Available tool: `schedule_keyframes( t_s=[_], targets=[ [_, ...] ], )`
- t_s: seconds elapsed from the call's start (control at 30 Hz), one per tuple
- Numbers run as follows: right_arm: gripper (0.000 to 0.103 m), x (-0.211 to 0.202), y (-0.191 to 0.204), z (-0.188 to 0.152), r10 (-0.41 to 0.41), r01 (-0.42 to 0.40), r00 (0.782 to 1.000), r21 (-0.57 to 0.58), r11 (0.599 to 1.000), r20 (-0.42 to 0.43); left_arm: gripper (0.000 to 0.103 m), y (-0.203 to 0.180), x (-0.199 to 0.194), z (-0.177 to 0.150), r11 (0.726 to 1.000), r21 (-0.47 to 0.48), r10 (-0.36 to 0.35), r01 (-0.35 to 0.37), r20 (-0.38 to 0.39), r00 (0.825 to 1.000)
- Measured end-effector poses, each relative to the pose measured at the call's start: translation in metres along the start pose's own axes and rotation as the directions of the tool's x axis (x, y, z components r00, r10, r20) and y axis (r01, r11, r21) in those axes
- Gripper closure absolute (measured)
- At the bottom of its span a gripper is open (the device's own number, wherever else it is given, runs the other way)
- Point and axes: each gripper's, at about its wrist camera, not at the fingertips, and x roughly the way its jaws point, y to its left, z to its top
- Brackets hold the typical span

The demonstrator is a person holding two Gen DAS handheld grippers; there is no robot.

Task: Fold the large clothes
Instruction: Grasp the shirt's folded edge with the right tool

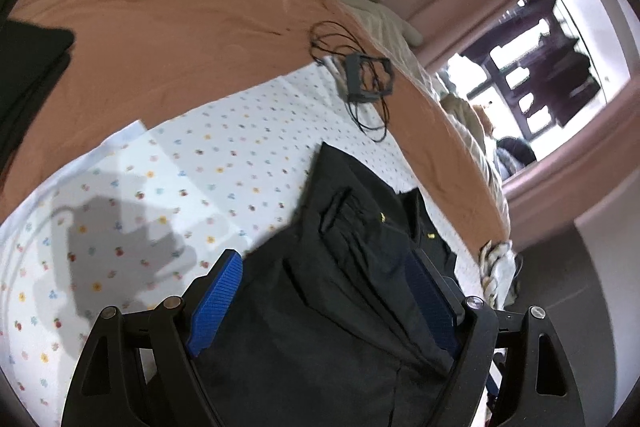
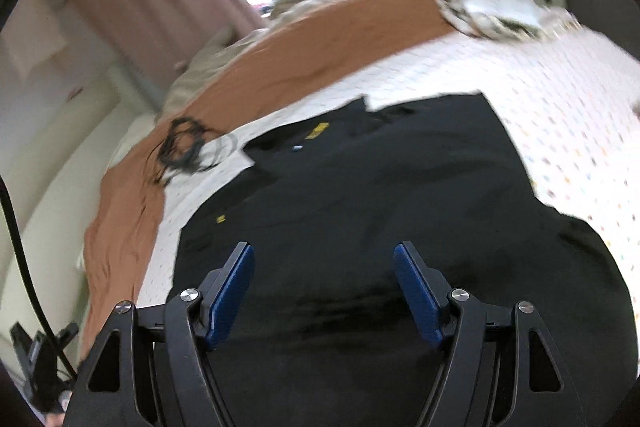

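Black garment [image 2: 380, 195] lies part-folded on the bed's dotted sheet [image 1: 168, 163]; left hand-held gripper [image 1: 324, 291] and right hand-held gripper [image 2: 324, 279], both spread above it, risk pinching 1 layer and undoing folds.

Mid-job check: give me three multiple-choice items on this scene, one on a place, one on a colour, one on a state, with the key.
1. Where does the tangled black cable lie?
A. on the black garment
B. at the border of the orange sheet and the dotted sheet
C. on the floor

2. What colour is the garment being folded?
A. black
B. orange
C. white

3. How do the right gripper jaws stand?
A. shut on the garment
B. shut on nothing
C. open above the garment

Key: B, the cable straddles where the orange sheet meets the dotted sheet; A, the fabric is black with small yellow marks; C, the blue pads stand wide apart.
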Motion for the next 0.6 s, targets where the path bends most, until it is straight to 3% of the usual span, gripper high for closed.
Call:
schedule_keyframes(
  t_s=[0.17, 0.37, 0.6],
  targets=[
    [0.032, 0.007, -0.065, -0.003, -0.039, 0.046, 0.998, 0.178, 0.983, -0.044, 0.019, -0.021, 0.012, -0.009, 0.998, 0.064, 0.028, -0.027, -0.007, 1.0],
    [0.032, -0.003, -0.121, 0.008, 0.025, -0.019, 1.0, 0.36, 0.933, -0.012, 0.019, -0.036, 0.026, -0.022, 0.992, 0.116, 0.044, -0.04, -0.03, 0.999],
    [0.035, 0.015, -0.159, 0.001, 0.122, -0.076, 0.991, 0.528, 0.846, -0.053, 0.019, -0.047, 0.034, -0.026, 0.979, 0.183, 0.088, -0.086, -0.003, 0.996]
  ],
)
